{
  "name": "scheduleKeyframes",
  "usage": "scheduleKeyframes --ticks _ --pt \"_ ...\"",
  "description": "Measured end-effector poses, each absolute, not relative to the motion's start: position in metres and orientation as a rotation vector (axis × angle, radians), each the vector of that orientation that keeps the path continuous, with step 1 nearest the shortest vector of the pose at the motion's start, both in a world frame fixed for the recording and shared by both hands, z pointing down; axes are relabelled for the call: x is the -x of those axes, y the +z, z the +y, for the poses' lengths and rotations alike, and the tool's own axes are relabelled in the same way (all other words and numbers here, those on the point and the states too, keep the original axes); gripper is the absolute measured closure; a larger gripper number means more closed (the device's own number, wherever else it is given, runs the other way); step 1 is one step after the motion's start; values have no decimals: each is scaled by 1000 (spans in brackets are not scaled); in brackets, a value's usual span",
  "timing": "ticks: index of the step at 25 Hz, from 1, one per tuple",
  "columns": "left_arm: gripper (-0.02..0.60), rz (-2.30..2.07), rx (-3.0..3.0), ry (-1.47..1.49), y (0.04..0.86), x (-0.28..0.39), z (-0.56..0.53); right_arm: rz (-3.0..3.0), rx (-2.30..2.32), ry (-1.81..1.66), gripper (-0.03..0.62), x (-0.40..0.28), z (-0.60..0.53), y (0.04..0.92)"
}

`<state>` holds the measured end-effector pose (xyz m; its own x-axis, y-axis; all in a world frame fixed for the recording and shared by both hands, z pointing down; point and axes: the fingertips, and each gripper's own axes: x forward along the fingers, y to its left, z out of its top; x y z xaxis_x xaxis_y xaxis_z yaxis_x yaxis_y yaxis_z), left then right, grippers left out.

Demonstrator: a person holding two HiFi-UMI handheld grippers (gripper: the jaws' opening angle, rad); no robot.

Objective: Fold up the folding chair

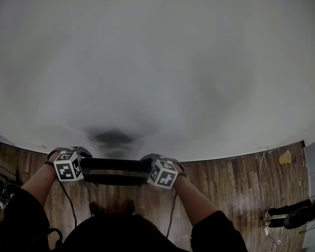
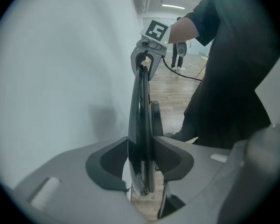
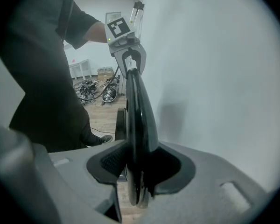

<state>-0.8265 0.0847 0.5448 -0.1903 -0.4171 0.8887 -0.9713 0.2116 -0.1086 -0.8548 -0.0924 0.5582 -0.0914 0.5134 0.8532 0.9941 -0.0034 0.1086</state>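
The black folding chair (image 1: pixel 115 171) is folded flat and stands upright close to a white wall (image 1: pixel 157 62). Its top edge runs between my two grippers. My left gripper (image 1: pixel 80 159) is at the left end of that edge and my right gripper (image 1: pixel 148 164) at the right end. In the left gripper view the chair's thin rim (image 2: pixel 140 115) passes between the left gripper (image 2: pixel 141 164) pads, which stand slightly open round it. My right gripper (image 3: pixel 137 164) is likewise open, with the rim (image 3: pixel 137 111) between its pads. Each view shows the other gripper (image 2: pixel 147 59) (image 3: pixel 128 55) at the rim's far end.
The floor is wooden (image 1: pixel 226 182). The person's shoes (image 1: pixel 97 208) are just behind the chair. Cables (image 1: pixel 262 193) and a small yellow cup (image 1: pixel 285 157) lie at the right. Bicycles and clutter (image 3: pixel 95 90) stand behind; another person (image 2: pixel 179 55) is far off.
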Motion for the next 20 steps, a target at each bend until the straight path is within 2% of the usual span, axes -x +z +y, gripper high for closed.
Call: scheduleKeyframes --ticks 20 --pt "422 -1935 -1045 1050 536 874 111 -1968 1240 -1091 365 916 -86 557"
